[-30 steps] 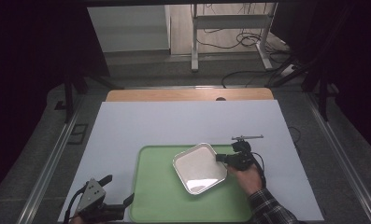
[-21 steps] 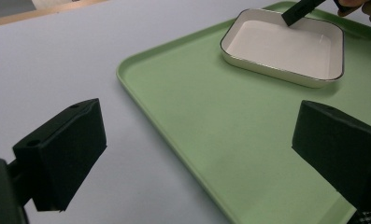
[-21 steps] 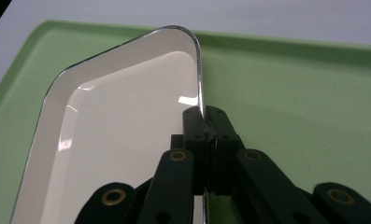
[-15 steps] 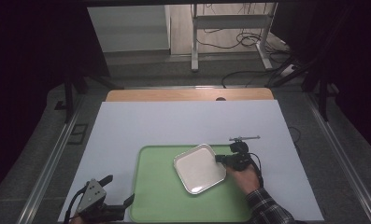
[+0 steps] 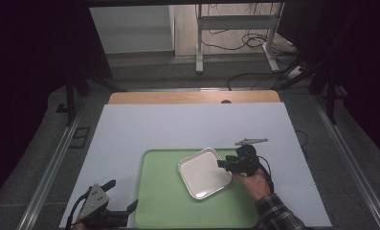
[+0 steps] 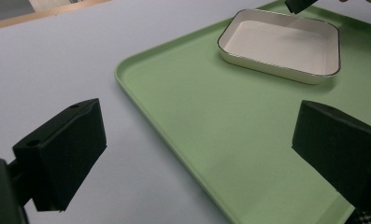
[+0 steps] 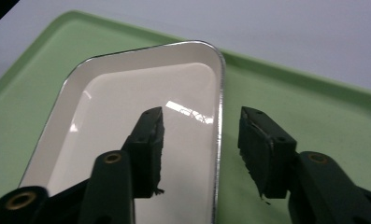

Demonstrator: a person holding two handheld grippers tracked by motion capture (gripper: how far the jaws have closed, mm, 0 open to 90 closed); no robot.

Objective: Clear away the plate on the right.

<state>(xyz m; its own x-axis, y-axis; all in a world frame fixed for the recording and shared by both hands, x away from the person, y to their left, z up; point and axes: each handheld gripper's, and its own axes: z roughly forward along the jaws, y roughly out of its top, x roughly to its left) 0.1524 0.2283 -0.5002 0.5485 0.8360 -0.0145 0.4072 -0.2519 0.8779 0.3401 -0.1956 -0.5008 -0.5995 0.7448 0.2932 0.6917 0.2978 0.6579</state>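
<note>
A white rectangular dish (image 5: 204, 172) with a thin metal rim lies flat on the green tray (image 5: 163, 201). My right gripper (image 5: 222, 164) is at the dish's right edge. Its jaws have just been opening and now stand apart on either side of the rim, one over the dish (image 7: 127, 102) and one over the tray (image 7: 314, 116), with the pads off the rim. My left gripper (image 5: 122, 194) rests open at the tray's front left corner. In the left gripper view its jaws straddle the tray's edge (image 6: 141, 107), with the dish (image 6: 281, 44) farther off.
The tray sits on a large white sheet (image 5: 178, 129) that covers the table. A wooden strip (image 5: 192, 97) shows at the far edge. Metal rails run along both sides, and cables lie on the floor beyond the table.
The right gripper's jaws have opened and let go of the dish's rim. The dish, which looked tilted and glaring a second ago, now lies flat on the tray. The left gripper has not moved.
</note>
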